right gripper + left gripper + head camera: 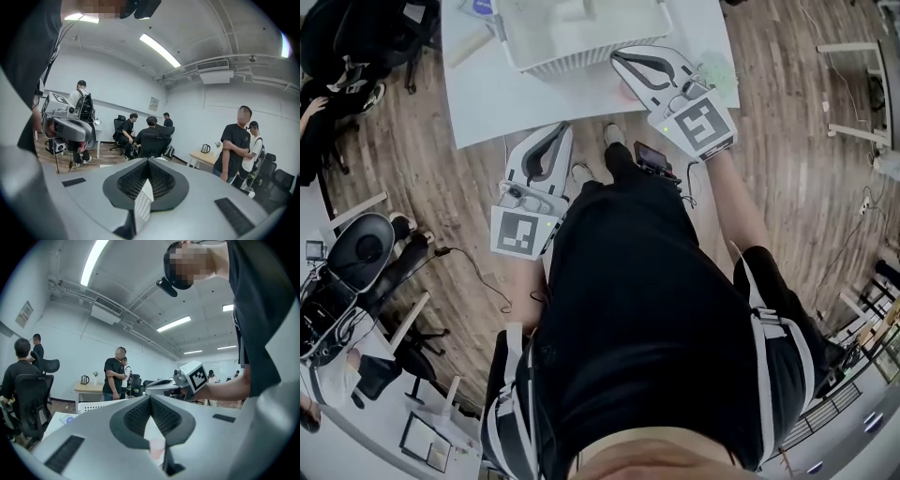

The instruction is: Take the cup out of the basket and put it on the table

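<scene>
Torso (637,309) nearest; cup (157,447) apparently out of the basket (581,61), tipping hazard noted.
Left tongs (565,129), shut and empty, sit at the table (487,103) edge; the pale pink cup seems to stand ahead of them, close beside the right tongs (617,58), likewise shut and empty. Any sideways sweep of closed jaws could topple so light a cup.

1. A wooden floor (787,169) runs under everything.
2. A black office chair (358,248) stands at the left of the head view.
3. 2 people (114,376) stand close together beside a side desk (91,388) bearing a kettle (84,379).
4. Long ceiling lights (174,324) glow overhead.
5. A seated person (151,123) faces away in a high-backed chair (151,144).
</scene>
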`<action>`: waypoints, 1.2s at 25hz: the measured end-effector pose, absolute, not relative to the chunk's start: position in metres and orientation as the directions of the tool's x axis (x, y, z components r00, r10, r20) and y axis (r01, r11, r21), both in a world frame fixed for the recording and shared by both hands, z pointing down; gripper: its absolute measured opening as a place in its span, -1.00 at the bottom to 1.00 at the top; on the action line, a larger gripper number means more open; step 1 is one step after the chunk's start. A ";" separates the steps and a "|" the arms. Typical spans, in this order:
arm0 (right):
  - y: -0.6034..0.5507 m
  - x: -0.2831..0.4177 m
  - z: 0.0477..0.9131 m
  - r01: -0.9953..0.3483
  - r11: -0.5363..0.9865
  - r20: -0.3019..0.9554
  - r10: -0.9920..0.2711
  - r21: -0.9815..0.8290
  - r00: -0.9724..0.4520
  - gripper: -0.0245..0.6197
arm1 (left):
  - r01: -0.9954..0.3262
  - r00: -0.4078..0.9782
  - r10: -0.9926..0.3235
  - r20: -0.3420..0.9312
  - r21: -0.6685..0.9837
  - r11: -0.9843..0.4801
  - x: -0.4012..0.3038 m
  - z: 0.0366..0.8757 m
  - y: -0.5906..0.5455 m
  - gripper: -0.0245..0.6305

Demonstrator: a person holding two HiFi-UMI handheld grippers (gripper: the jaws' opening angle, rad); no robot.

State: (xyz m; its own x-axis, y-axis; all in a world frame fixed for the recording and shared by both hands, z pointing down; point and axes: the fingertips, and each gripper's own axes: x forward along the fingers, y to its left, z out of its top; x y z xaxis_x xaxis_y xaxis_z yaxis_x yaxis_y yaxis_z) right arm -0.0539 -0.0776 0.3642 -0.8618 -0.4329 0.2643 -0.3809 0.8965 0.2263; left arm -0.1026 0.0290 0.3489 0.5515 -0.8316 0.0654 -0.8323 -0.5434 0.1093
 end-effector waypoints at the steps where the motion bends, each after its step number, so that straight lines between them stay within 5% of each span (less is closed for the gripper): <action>1: -0.089 -0.056 0.366 -0.365 0.901 0.277 -0.422 0.236 -0.863 -0.87 | -0.838 0.543 -0.838 0.062 0.112 -0.534 -0.102 0.347 0.023 -0.86; 10: -0.178 -0.086 0.388 -0.286 0.930 0.346 -0.354 0.231 -0.869 -0.87 | -0.882 0.463 -0.884 0.055 0.119 -0.455 -0.107 0.338 -0.017 -0.86; 24: -0.255 -0.140 0.479 -0.035 0.959 0.626 -0.212 0.282 -0.751 -0.85 | -0.959 0.272 -0.956 0.107 0.107 -0.261 -0.132 0.346 -0.038 -0.86; 30: -0.274 -0.156 0.526 0.066 0.945 0.719 -0.198 0.320 -0.666 -0.63 | -0.965 0.247 -0.966 0.083 0.113 -0.237 -0.134 0.346 -0.044 -0.86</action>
